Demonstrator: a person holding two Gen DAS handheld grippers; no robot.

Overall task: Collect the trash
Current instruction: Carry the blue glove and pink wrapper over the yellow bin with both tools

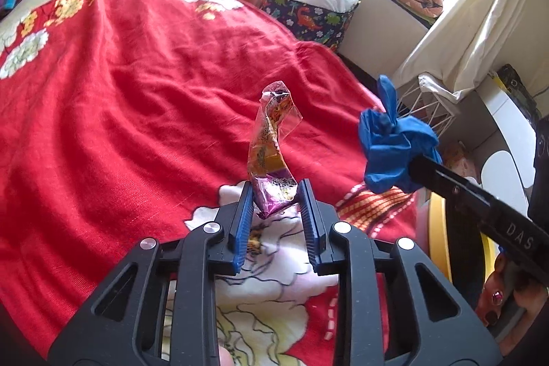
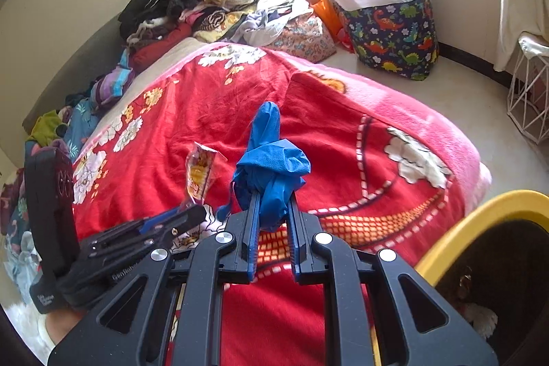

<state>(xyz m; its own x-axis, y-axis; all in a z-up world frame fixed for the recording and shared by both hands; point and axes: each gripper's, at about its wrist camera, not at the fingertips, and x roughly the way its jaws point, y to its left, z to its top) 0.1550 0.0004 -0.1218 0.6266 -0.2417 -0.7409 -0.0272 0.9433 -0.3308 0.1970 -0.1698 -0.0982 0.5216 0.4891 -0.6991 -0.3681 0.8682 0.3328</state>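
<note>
Trash in both tools at once: a crinkled, clear-and-orange plastic snack wrapper (image 1: 272,146) stands upright out of the left gripper (image 1: 274,194), its purple foil end pinched between the two blue-padded fingers (image 1: 242,215), which are clamped on it above the red floral fleece blanket (image 1: 120,98). Over on the right, the right gripper (image 2: 272,204) has its fingers closed on a bunched blue rubber glove (image 2: 271,167), one glove finger poking straight up. From the right wrist view, the wrapper sits just to the left of the glove, the two close but apart, both held in the air over the blanket. A yellow-rimmed dark bin (image 2: 480,228) shows at the lower right, beside the bed's edge. Farther back stand a dinosaur-print fabric basket (image 2: 394,36) stuffed with white cloth and a white wire basket (image 2: 528,91) by the curtain.
</note>
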